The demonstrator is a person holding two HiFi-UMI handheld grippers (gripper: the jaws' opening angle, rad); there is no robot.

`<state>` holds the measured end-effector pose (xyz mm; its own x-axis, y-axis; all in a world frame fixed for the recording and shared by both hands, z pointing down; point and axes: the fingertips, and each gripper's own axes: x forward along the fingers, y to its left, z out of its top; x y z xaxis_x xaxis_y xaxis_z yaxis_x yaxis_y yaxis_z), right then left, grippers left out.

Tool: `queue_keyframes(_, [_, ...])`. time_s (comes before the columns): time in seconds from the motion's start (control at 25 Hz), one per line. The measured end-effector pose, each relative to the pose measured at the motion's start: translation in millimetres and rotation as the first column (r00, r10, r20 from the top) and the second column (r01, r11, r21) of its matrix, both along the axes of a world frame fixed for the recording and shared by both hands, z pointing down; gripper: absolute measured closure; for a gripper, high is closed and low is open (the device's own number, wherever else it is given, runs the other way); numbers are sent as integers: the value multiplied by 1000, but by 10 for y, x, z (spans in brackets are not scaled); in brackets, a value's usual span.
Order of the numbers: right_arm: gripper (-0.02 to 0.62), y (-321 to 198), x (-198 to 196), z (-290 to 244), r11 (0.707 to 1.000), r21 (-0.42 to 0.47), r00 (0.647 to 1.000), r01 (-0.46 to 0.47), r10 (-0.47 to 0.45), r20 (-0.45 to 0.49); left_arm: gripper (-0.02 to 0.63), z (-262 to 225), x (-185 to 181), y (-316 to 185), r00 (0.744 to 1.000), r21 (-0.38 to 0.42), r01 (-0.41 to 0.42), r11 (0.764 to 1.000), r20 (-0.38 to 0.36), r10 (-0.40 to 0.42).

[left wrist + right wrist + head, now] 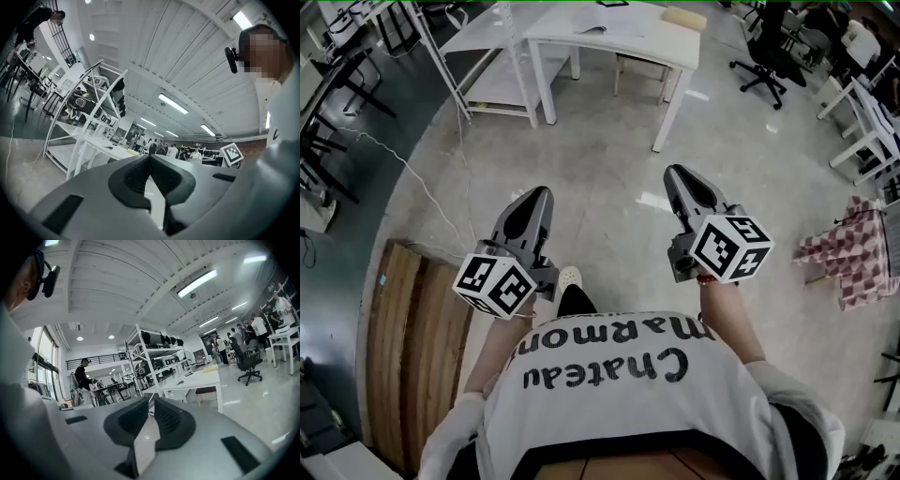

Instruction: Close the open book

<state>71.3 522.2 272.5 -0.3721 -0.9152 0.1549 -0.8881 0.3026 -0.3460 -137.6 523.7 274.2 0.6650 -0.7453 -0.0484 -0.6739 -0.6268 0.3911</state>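
Two closed claws: we hold the left claw point(541, 193) and the right claw point(676, 172) side by side, facing the white bench point(623, 39).

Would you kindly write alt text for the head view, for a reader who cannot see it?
Seen from above, a person in a white shirt holds the left tongs and right tongs, both closed and empty, out over a grey floor. Ahead stand white tables; a wooden board lies at lower left.

Black-lettered white T-shirt point(609, 412); grey left hand-held gripper point(546, 193) and right hand-held gripper point(675, 172), both square-marked.
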Motion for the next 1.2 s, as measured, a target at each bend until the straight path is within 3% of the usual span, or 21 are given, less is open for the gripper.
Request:
queue_keyframes(0.2, [538,-789,-187,16,1000,-29,1000,-8,8,-3,582,-48,24,-746,997,-20,-64,998,-34,63])
queue_keyframes(0.44, [538,-1764,-556,-175,1000,7,999,-18,18,-26,583,-221,-427,-1875,999,-18,-38,999,-40,37])
queue_keyframes(0.56, [538,-2118,-626,-224,999,18,999,-27,28,-21,583,-334,-497,-2228,998,21,-54,998,-23,55])
queue_keyframes(0.88, [538,-2772,-889,-252,999,37,1000,-31,31,-5,583,-338,-758,-2889,998,33,-56,998,-9,56])
queue_keyframes(1.2, [538,-2967,-938,82,999,-41,1000,-25,26,14,583,-39,-678,-3086,995,-38,-95,995,-25,94])
